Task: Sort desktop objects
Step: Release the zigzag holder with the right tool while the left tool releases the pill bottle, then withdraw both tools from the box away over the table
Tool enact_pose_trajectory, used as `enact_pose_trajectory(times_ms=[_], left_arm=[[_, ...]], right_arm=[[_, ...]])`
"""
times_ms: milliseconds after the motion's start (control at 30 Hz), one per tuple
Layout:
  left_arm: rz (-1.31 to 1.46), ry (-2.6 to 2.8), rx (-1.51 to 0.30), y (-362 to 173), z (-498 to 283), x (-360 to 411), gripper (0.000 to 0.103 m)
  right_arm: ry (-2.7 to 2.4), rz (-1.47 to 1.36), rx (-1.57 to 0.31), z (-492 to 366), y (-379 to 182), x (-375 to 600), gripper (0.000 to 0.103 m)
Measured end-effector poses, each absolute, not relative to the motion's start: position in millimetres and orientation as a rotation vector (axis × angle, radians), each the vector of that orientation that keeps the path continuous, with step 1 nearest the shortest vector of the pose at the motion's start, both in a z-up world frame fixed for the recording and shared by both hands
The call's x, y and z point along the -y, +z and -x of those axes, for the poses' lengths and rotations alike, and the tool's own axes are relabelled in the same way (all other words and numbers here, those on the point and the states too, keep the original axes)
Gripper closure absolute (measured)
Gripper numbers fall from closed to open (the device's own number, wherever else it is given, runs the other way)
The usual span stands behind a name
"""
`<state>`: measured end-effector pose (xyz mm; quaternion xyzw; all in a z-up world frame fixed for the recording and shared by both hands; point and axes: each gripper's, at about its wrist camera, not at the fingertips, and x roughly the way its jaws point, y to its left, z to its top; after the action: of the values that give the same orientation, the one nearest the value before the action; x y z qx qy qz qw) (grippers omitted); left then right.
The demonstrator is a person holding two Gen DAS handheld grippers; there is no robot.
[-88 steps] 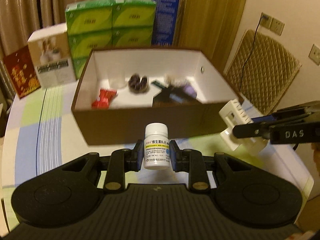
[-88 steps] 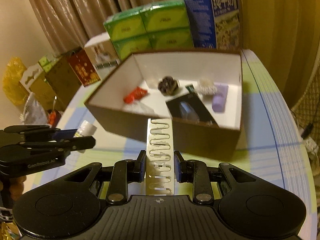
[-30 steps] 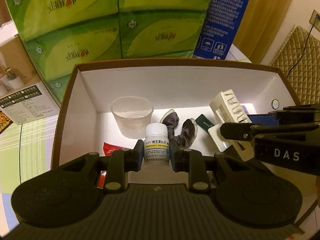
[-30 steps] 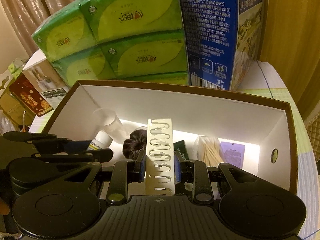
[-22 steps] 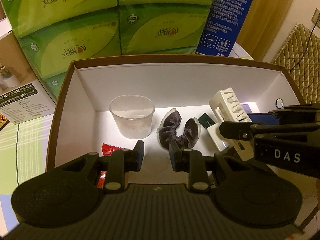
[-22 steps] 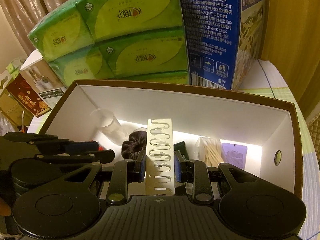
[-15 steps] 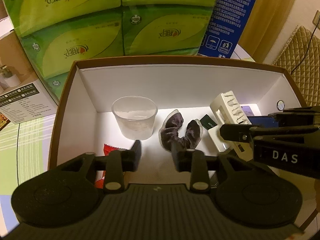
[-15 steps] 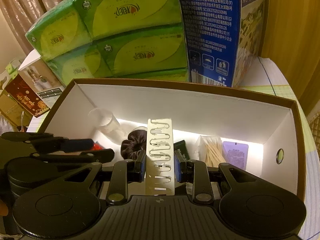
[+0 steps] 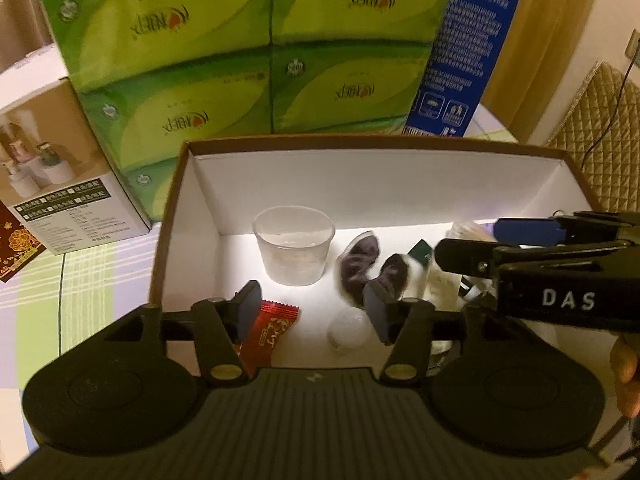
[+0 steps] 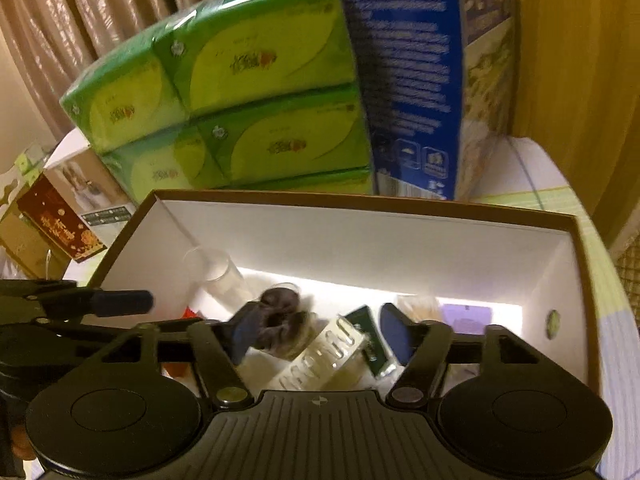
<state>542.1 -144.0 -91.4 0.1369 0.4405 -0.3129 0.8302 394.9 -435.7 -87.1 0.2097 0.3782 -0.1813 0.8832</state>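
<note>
Both grippers hang over a brown box (image 9: 360,142) with white inner walls. My left gripper (image 9: 313,314) is open and its jaws are still opening. A white pill bottle (image 9: 348,334) lies free on the box floor below them, beside a red sachet (image 9: 274,330). The jaws of my right gripper (image 10: 320,334) are also opening. A white slotted rack (image 10: 320,356) lies tilted and blurred on the floor of the box (image 10: 360,198) under them, touched by neither pad. In the left wrist view the right gripper (image 9: 472,240) reaches in from the right.
A clear cup (image 9: 294,244), a dark scrunchie (image 9: 368,268), a green packet (image 10: 372,344), cotton swabs (image 10: 420,304) and a purple card (image 10: 466,314) lie in the box. Green tissue packs (image 9: 224,64) and a blue carton (image 9: 460,60) stand behind it. A white box (image 9: 60,168) stands to the left.
Both grippers came from in front of the box to over it. The left jaws let go of the pill bottle, then the right jaws spread and the rack dropped into the box.
</note>
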Motion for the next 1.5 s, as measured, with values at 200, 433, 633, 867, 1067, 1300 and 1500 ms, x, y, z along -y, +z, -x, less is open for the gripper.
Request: enact_pose_trajectory(times_ms=[200,433,633,867,1067,1300,1500], left_arm=[[-0.284,-0.658,-0.908,-78.5,-528.2,128.7,0.036],[-0.305,-0.635,-0.827,-58.8,-500.4,110.0,0.018],[-0.300,-0.628,-0.780,-45.5,-472.3,95.3,0.010],[-0.287,-0.623,-0.760,-32.8,-432.9,80.3,0.007],[-0.265,-0.611,-0.738,-17.7,-391.7,64.0,0.003],[-0.243,-0.562,-0.715,-2.9,-333.1,40.3,0.001],[-0.245,-0.535,-0.715,3.1,-281.7,24.1,0.001]], right_arm=[[-0.390,-0.410,-0.757,-360.8,-69.4,425.1,0.006],[-0.416,-0.380,-0.743,-317.4,-52.2,396.0,0.002],[-0.435,-0.380,-0.740,-286.2,-45.6,366.0,0.002],[-0.438,-0.406,-0.739,-253.2,-35.5,343.1,0.002],[-0.456,-0.365,-0.744,-224.7,-28.8,326.7,0.002],[-0.446,-0.321,-0.743,-185.0,-18.5,305.5,0.002],[-0.418,-0.287,-0.737,-150.4,-11.8,283.0,0.002]])
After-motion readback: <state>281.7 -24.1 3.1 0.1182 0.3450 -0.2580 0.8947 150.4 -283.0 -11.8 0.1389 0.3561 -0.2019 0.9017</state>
